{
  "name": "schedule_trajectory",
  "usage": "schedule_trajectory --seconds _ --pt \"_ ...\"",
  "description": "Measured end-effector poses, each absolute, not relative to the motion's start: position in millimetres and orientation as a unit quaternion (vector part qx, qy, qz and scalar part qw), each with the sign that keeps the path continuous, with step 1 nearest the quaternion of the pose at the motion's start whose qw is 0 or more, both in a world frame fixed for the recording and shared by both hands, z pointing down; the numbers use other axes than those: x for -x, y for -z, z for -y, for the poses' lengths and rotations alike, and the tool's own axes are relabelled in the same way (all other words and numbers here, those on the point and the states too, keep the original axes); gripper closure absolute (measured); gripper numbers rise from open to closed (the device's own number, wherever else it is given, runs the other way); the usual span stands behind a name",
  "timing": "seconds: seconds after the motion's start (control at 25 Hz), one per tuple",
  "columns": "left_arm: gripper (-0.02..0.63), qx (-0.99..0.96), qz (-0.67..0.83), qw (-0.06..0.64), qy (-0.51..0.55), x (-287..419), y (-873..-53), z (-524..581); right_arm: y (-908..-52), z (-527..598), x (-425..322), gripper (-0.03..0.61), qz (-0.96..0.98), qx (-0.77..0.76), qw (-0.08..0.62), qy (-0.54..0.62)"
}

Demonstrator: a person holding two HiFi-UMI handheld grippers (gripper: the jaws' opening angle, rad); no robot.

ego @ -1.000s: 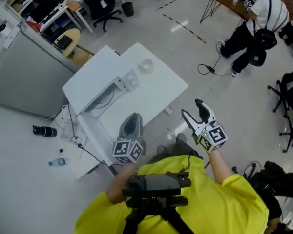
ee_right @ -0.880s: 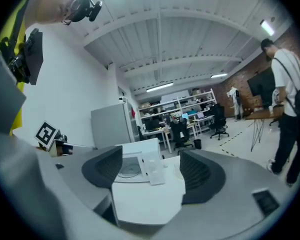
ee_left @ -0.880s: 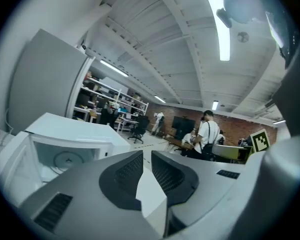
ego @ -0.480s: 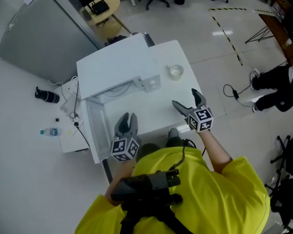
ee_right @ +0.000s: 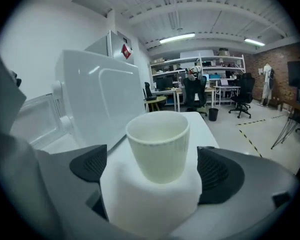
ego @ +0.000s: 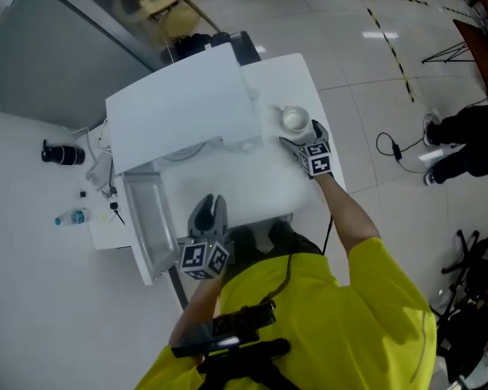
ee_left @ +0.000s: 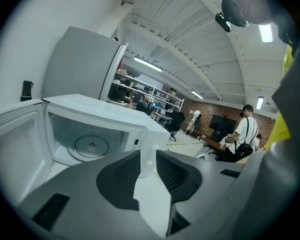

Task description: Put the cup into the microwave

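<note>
Having just swung down, your right tongs [ee_right: 152, 168] are opening around the cup [ee_right: 158, 143], untouched between them and ready for grasping; your left tongs [ee_left: 147, 168] are idling closed, empty.

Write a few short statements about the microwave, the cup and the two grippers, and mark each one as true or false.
1. The door of the white box-shaped microwave stands open. True.
2. The white ribbed cup lies on its side. False: it stands upright on the white table.
3. The cup is inside the microwave. False: it stands outside, beside the microwave.
4. The cup stands between the jaws of the right gripper. True; the jaws are opening and their pads do not touch it.
5. The left gripper holds the cup. False: nothing is between its jaws.
</note>
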State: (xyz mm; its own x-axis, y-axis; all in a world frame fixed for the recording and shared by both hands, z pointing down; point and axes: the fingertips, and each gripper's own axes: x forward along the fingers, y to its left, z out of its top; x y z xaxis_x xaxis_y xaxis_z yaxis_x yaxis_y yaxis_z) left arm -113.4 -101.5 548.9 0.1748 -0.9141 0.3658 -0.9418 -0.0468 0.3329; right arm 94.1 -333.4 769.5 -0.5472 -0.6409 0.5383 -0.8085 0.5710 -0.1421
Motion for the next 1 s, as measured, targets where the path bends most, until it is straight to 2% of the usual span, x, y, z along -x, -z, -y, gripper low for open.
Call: schedule_trajectory --seconds 0.24,0.32,0.52,0.76,0.92,1.0 --pt "0.526 -0.724 0.636 0.263 -0.057 110.7 -574.8 113.2 -785.8 366.3 -82.8 0.035 0.864 -0.431 0.211 -0.153" --pt "0.526 -0.725 0.634 0.262 -0.062 109.1 -581.8 117.9 -788.7 371.5 -79.4 0.103 0.865 -0.435 0.205 -0.142" --pt "0.526 -0.720 0.637 0.270 -0.051 107.2 -588.3 125.2 -783.3 363.7 -83.5 0.114 0.864 -0.437 0.206 -0.140" --pt "0.526 -0.710 0.647 0.275 -0.043 125.5 -587.6 118.1 -707.1 273.8 -84.1 0.114 0.888 -0.396 0.194 -0.132" --pt "0.526 -0.705 0.653 0.276 -0.039 143.2 -588.1 104.9 -675.6 177.0 -75.8 0.113 0.897 -0.346 0.207 -0.182" --pt "0.553 -0.694 0.664 0.277 -0.032 159.3 -588.3 99.4 -668.0 137.2 -50.7 0.112 0.904 -0.307 0.216 -0.203"
